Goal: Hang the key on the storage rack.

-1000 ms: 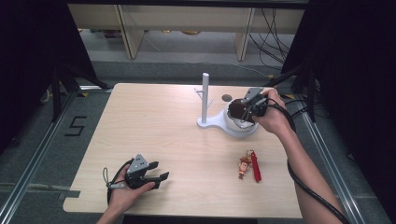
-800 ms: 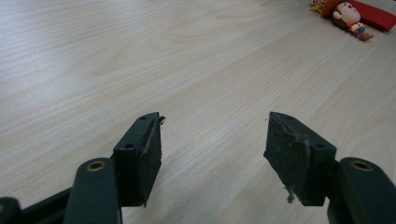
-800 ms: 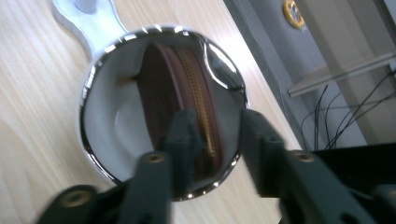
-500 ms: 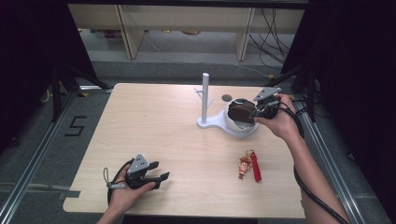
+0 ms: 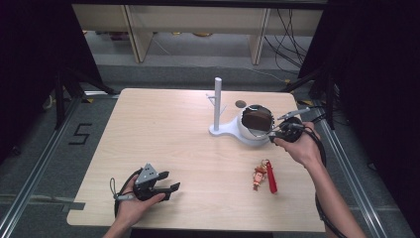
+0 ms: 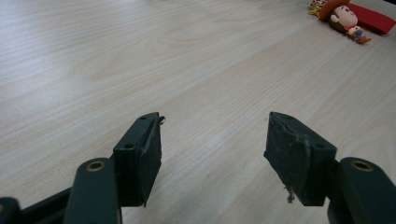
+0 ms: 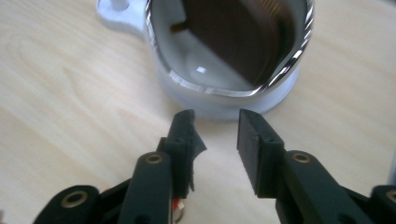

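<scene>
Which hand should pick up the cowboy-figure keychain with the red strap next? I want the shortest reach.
Probably the right: its tool hovers empty by the white round-mirror stand, close above the keychain. The left tool rests open across the wooden table.

Figure keychain on wooden table

Keychain before bowl (stand left)

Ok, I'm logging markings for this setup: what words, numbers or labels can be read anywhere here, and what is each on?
"5": marked in dark strokes on the grey floor, left of the table.
No readable text shows on the keychain figure, its red strap or the white stand.
</scene>
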`<state>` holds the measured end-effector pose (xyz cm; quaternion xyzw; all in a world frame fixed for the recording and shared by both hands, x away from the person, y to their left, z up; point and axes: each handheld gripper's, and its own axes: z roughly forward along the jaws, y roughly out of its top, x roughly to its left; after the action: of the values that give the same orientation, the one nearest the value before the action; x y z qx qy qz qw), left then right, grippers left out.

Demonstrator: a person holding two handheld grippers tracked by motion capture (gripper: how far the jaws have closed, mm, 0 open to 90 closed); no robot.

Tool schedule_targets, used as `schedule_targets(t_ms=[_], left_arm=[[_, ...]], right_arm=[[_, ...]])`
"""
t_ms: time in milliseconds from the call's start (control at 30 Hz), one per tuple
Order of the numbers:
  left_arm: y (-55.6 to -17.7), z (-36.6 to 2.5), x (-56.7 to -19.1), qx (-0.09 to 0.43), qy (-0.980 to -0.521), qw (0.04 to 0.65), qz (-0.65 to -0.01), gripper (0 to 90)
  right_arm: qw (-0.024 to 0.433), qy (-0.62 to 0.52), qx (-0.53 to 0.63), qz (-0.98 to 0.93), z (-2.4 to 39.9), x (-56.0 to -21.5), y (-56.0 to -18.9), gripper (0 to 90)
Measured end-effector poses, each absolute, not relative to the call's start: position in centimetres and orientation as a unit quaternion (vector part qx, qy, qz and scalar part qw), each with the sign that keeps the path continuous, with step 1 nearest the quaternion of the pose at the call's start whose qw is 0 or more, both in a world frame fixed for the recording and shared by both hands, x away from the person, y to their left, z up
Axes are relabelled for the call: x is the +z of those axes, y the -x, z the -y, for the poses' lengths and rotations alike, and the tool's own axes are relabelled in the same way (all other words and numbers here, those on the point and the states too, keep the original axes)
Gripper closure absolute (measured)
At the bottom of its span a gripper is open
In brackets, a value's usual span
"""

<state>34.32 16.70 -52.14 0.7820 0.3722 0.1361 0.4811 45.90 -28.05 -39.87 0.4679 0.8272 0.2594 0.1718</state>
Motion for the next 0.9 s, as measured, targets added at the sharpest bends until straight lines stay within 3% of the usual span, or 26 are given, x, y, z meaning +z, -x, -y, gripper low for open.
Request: schedule_targets(t_ms=[67,167,433,533,900], left_arm=[[-34.3,-16.6,-52.1,0.136,-0.779,0.484,-0.374,35.4],[-34.5,-16.6,-52.1,0.133,-0.781,0.486,-0.369,35.4],[-34.6,-16.6,-51.9,0.137,-0.778,0.485,-0.374,35.4],[-34.6,-16.6,-51.8,0.136,-0.776,0.489,-0.375,35.4],[-34.4,-16.5,-51.7,0.135,-0.778,0.490,-0.369,35.4]], right_arm=[[0.171,-0.472,0.269,-0.822,28.0,-40.5,-45.6,69.4],[0.116,-0.505,0.270,-0.812,28.0,-42.1,-44.6,71.0],[0.097,-0.546,0.270,-0.787,27.6,-43.6,-43.6,66.1],[0.097,-0.554,0.279,-0.778,27.8,-44.0,-43.6,73.3],[0.073,-0.587,0.273,-0.759,27.8,-44.6,-42.8,73.1]])
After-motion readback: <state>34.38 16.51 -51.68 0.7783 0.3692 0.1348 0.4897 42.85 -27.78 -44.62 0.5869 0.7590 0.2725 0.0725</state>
